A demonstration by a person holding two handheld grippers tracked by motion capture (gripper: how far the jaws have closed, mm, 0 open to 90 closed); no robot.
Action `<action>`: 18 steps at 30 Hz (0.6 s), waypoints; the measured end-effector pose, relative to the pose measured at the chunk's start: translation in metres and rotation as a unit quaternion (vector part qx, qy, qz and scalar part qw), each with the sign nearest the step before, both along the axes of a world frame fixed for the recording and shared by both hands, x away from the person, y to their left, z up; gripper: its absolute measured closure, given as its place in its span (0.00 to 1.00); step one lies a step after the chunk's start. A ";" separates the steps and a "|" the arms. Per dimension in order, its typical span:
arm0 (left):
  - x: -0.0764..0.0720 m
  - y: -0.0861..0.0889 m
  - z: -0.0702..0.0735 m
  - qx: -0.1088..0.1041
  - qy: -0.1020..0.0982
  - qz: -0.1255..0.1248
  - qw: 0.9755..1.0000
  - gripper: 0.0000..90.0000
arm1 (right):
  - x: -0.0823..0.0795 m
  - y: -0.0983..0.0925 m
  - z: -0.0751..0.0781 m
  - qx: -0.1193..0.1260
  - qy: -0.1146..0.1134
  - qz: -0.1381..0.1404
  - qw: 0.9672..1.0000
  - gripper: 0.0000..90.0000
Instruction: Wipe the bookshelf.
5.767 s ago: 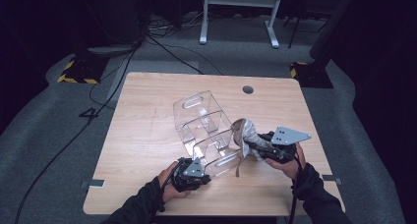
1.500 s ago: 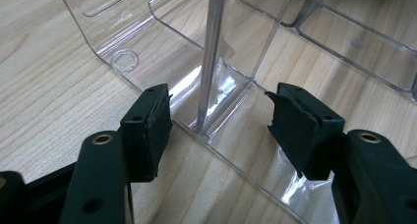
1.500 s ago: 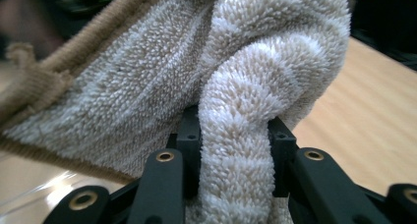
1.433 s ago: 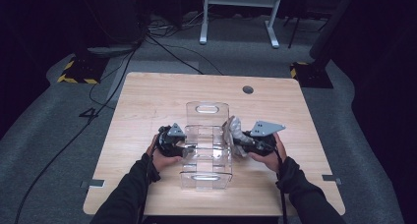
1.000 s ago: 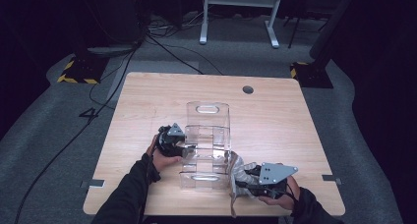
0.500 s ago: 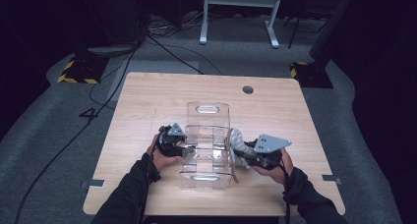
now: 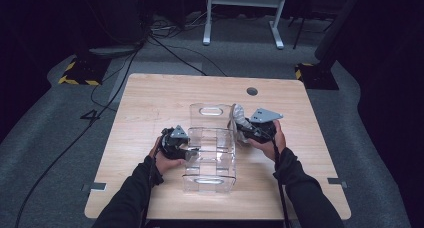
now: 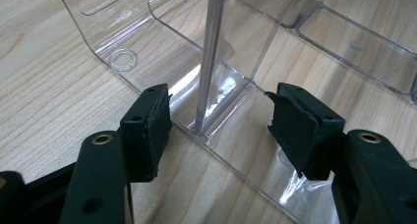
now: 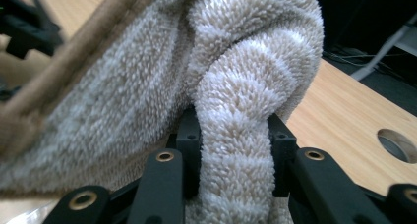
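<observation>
**Cloth brought back to the far end of the clear organizer**

The worktop [image 7: 150,103] carries the clear organizer [image 7: 212,148] in the middle of the frame; its long axis runs from top to bottom of the picture. My left gripper [image 8: 219,130] has open fingers astride one wall, not pressing. My right gripper [image 9: 231,150] grips the towel [image 9: 236,86]; since half a second ago it moved up the frame to the organizer's upper right corner, so I judge wiping goes on there.

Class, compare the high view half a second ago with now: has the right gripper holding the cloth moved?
Yes. The right gripper, shut on the cloth, has moved away from the person along the clear organiser's right side, toward the table's far edge.
</observation>
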State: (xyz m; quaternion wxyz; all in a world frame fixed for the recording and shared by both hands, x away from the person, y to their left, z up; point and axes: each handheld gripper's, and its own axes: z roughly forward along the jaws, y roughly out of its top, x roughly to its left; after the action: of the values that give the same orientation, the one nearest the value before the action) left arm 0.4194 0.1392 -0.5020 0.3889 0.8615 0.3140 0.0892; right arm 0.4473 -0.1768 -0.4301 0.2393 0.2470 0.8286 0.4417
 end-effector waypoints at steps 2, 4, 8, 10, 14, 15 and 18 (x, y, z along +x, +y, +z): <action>0.000 0.000 0.000 0.000 0.000 0.000 1.000 0.44 | 0.004 0.001 0.000 0.001 0.002 -0.006 1.000 0.76; 0.000 0.000 0.000 0.000 0.000 0.001 1.000 0.44 | 0.008 0.003 0.000 0.003 0.005 -0.015 1.000 0.76; 0.000 0.000 0.000 0.000 -0.001 0.001 1.000 0.44 | 0.004 0.003 0.000 0.000 0.007 -0.009 1.000 0.76; 0.000 0.000 0.000 0.000 -0.001 0.001 1.000 0.44 | 0.000 0.001 0.001 -0.002 0.013 0.002 1.000 0.76; 0.000 0.000 0.000 0.000 0.000 0.002 1.000 0.44 | -0.019 -0.001 0.003 -0.016 0.010 0.037 0.999 0.76; 0.000 0.000 0.000 0.000 0.000 0.002 1.000 0.44 | -0.024 -0.003 0.002 -0.011 0.013 0.047 0.999 0.76; 0.000 0.000 0.000 0.000 0.000 0.003 1.000 0.44 | -0.046 -0.008 0.003 -0.015 0.016 0.082 0.996 0.76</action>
State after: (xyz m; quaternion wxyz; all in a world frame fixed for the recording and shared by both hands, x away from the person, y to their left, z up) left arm 0.4193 0.1393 -0.5019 0.3881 0.8607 0.3168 0.0904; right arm 0.4009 -0.1844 -0.4275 0.1926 0.1817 0.8563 0.4434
